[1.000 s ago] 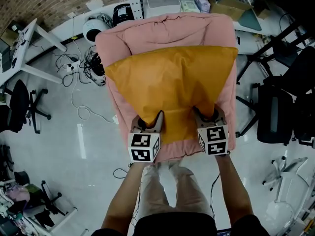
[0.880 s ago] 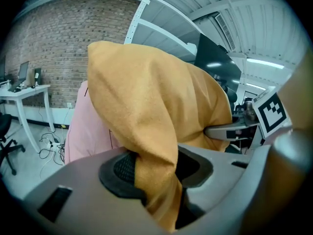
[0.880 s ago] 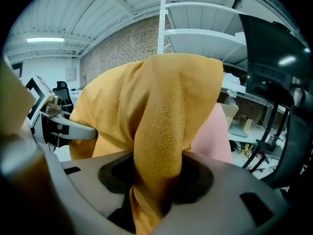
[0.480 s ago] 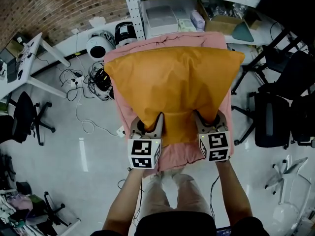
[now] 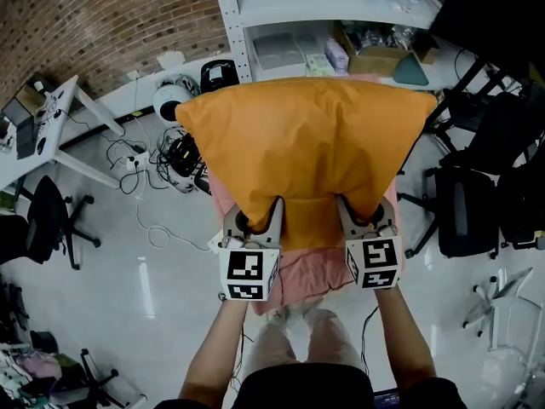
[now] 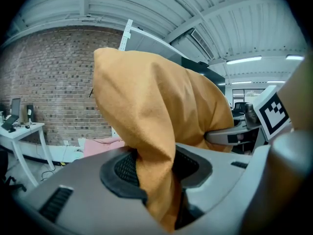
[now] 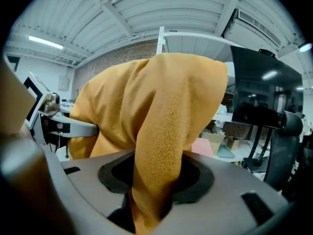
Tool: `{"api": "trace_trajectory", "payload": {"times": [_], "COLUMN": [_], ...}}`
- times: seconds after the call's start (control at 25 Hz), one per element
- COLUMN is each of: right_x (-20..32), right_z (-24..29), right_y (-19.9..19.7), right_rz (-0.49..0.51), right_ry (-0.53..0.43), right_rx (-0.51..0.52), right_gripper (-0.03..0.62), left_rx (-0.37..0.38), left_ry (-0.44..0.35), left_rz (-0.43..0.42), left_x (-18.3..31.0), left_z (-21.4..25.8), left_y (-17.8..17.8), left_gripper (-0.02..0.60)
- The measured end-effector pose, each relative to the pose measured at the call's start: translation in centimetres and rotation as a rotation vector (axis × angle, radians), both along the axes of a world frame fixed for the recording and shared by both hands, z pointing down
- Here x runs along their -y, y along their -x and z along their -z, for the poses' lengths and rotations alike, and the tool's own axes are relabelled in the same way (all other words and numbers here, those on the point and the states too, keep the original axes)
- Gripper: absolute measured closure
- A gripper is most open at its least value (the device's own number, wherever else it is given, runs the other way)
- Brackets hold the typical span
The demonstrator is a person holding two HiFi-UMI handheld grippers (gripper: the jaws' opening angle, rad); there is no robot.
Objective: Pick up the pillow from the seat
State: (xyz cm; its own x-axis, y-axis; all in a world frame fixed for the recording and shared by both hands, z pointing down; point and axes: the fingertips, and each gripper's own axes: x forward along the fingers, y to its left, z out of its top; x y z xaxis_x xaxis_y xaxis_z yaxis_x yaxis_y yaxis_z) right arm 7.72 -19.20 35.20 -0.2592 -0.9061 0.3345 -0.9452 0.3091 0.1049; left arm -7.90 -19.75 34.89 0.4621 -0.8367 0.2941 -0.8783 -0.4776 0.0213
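The left hand-held gripper (image 5: 257, 214) and right hand-held gripper (image 5: 359, 212) each pinch the near edge of the orange pillow (image 5: 306, 139), holding it up in the air over the pink seat (image 5: 305, 273).

The left claw (image 5: 255, 217) and right claw (image 5: 358, 212) are carrying the orange pillow (image 5: 302, 147) higher above the pink seat (image 5: 294, 273), covering more of it.

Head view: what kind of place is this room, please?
Probably a lab or workshop office, not a home: a bare brick wall, white metal shelving with boxes, black office chairs and loose cables on the pale floor.
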Motion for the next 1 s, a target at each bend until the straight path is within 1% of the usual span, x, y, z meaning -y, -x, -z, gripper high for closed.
{"api": "trace_trajectory", "payload": {"times": [0.52,0.68,1.0], "right_x": [-3.5,-4.8,-6.8], "right_z": [7.1,8.4,11.2], "right_y": [1.6,1.9,4.0], "right_rz": [-0.031,-0.043,-0.063], "right_ry": [-0.095,-0.119,-0.160], "right_rx": [-0.029,-0.038,-0.053], "right_gripper": [0.399,0.399,0.399], "left_rx": [-0.033,-0.038,-0.044], "left_ry": [-0.085,-0.101,-0.133], "left_rz": [-0.027,-0.034,-0.053], "left_x": [-3.0,-4.1,-5.8], "left_z": [6.7,7.9,10.6], "left_y": [1.6,1.8,3.8], "left_gripper": [0.417,0.417,0.417]}}
